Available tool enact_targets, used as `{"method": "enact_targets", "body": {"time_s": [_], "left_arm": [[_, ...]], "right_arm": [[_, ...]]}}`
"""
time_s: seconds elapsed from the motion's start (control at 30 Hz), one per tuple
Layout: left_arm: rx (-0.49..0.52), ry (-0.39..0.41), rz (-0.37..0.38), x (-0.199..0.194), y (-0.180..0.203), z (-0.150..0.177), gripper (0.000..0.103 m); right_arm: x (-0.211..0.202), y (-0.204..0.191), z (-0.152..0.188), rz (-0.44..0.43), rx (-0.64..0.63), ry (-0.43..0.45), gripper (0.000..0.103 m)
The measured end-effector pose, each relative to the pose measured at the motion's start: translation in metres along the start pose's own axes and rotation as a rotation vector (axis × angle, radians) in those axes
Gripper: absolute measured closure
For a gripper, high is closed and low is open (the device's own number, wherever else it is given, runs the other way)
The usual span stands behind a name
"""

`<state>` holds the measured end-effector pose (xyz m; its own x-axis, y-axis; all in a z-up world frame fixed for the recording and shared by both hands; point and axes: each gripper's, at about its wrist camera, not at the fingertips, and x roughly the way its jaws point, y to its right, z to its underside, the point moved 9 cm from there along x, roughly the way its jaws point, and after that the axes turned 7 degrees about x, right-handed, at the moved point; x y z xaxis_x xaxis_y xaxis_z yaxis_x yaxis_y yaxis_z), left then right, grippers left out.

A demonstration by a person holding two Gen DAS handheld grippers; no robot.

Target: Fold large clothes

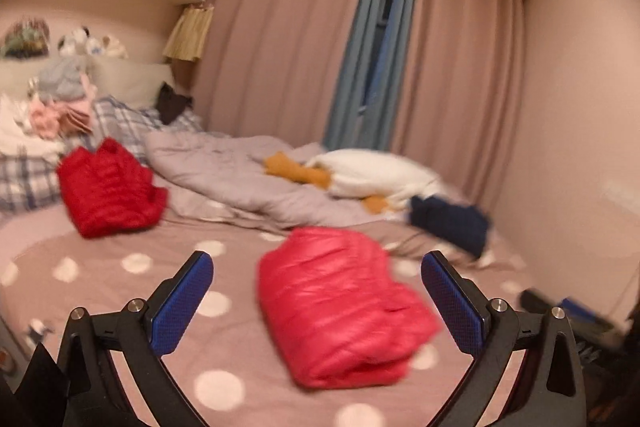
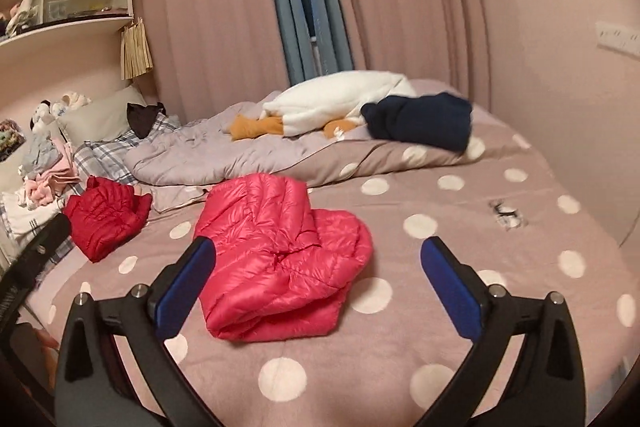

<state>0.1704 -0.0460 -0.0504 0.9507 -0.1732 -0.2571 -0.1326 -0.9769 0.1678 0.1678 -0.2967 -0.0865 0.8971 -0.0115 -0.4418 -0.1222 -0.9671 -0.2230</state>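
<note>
Left wrist view: my left tool (image 1: pixel 317 269) hangs released above the bed (image 1: pixel 132 299), its blue pads (image 1: pixel 182 303) spread wide and holding nothing. The pink down jacket (image 1: pixel 344 307), folded into a thick bundle, lies on the dotted bedspread between the two pads as seen from here, untouched by either. A red down jacket (image 1: pixel 108 189), also bundled, rests farther back to the left, well apart from the pink one. Behind both lies a rumpled grey quilt (image 1: pixel 240 175), carrying a white plush toy (image 1: pixel 376 175) with orange feet; a folded navy garment (image 1: pixel 452 223) sits just beside the toy, toward the wall. This view is blurred.

Right wrist view: my right tool (image 2: pixel 318 255) is likewise released, its pads (image 2: pixel 450 291) far apart and empty, above the near edge of the bed. The pink down jacket (image 2: pixel 280 259) lies ahead on the bedspread (image 2: pixel 440 267), nearer the left pad. The red down jacket (image 2: pixel 106 217) sits to the left near a pile of pale clothes (image 2: pixel 44 179) and plaid pillows (image 2: pixel 104 155). The navy garment (image 2: pixel 420 121) rests against the plush toy (image 2: pixel 340 103) on the quilt (image 2: pixel 208 155). Pink curtains (image 2: pixel 400 7) hang behind the bed.
</note>
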Motion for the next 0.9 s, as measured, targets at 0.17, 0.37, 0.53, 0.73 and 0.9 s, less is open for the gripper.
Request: {"method": "enact_targets", "body": {"time_s": [0.17, 0.37, 0.53, 0.73, 0.9], "left_arm": [[-0.033, 0.050, -0.066, -0.021, -0.008, -0.008, 0.000], [-0.056, 0.044, -0.054, -0.027, -0.010, -0.006, 0.000], [-0.038, 0.056, -0.110, -0.029, -0.012, -0.003, 0.000], [0.003, 0.044, -0.175, -0.024, -0.013, 0.002, 0.000], [0.007, 0.028, -0.157, -0.021, -0.010, 0.005, 0.000]], "right_arm": [[-0.031, -0.012, 0.002, -0.024, -0.036, 0.044, 0.000], [-0.053, -0.015, -0.004, 0.020, -0.047, 0.145, 0.000], [-0.057, -0.020, -0.003, 0.046, -0.088, 0.150, 0.000], [-0.057, -0.017, -0.004, 0.031, -0.043, 0.150, 0.000], [-0.057, -0.014, -0.003, 0.046, -0.039, 0.145, 0.000]]}}
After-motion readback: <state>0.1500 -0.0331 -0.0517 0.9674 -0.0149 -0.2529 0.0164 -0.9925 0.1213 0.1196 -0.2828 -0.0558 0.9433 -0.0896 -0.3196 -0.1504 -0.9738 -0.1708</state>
